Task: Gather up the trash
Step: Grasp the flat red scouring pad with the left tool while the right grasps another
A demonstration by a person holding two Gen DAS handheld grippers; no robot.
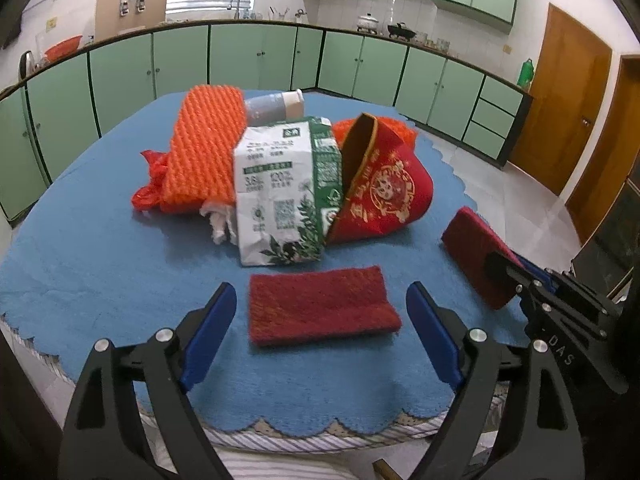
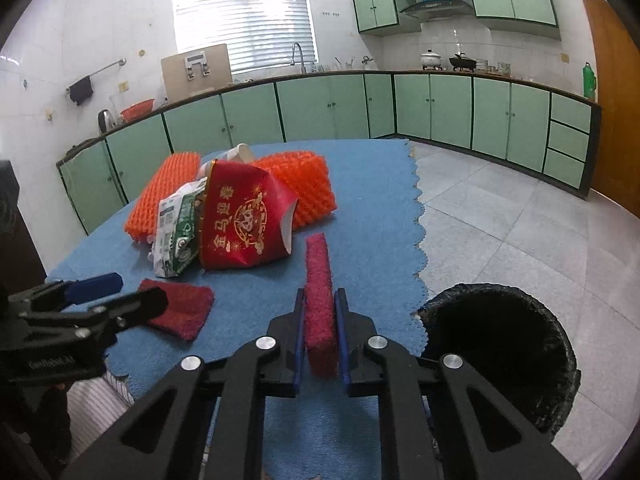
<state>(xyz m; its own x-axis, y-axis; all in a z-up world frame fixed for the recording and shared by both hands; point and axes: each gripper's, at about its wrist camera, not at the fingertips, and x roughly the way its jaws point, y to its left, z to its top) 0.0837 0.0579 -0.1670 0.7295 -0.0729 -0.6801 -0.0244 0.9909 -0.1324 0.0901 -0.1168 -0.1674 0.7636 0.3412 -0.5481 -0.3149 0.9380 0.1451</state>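
While the right gripper clamps one dark red pad on edge, the left gripper stands wide apart around a second red pad lying flat on the blue cloth. At twelve o'clock from that pad sits a heap: milk carton, red printed box, orange mesh. A black bin stands on the tiled floor at three o'clock. Green cabinets line the kitchen walls.

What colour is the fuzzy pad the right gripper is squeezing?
Dark red pad; clearest in the right wrist view.
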